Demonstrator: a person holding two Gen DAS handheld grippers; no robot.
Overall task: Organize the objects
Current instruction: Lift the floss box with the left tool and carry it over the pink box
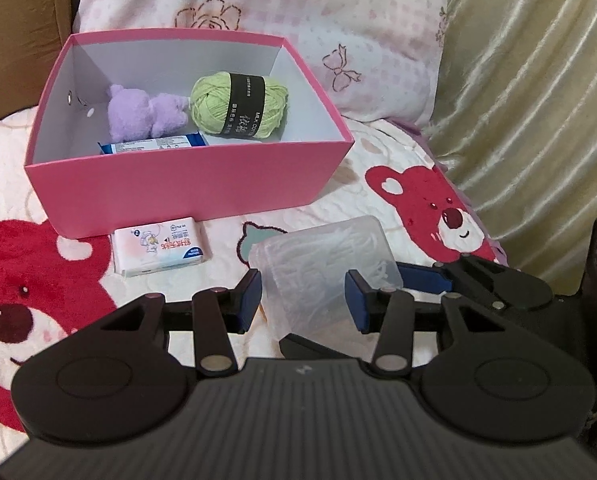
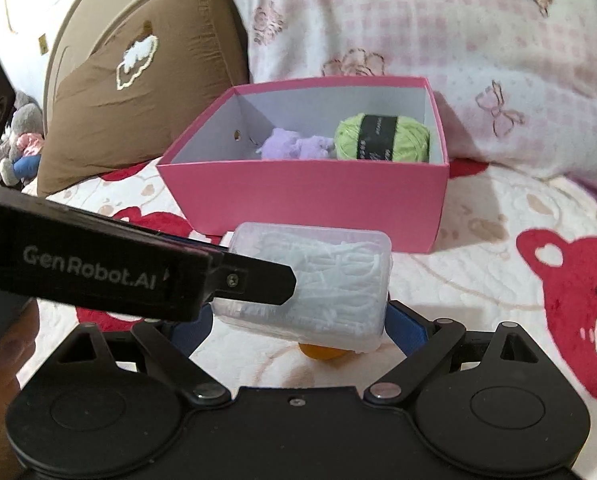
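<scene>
A clear plastic box of white floss picks point(image 1: 326, 264) point(image 2: 318, 284) is held above the bedspread in front of the pink box point(image 1: 186, 184) point(image 2: 306, 200). My right gripper point(image 2: 298, 320) is shut on its sides. My left gripper point(image 1: 304, 300) is open, its blue pads either side of the clear box's near end, with gaps showing. The pink box holds a green yarn ball point(image 1: 240, 104) point(image 2: 382, 136), a purple plush toy point(image 1: 146, 114) point(image 2: 294, 148) and a blue wipes packet point(image 1: 154, 145). A tissue packet point(image 1: 162, 246) lies in front of the pink box.
A bear-print bedspread point(image 1: 430, 208) covers the bed. A pink floral pillow point(image 1: 298, 20) and a brown pillow point(image 2: 138, 92) stand behind the box. A cream satin cushion point(image 1: 538, 100) is at the right. Something orange point(image 2: 322, 352) lies under the clear box.
</scene>
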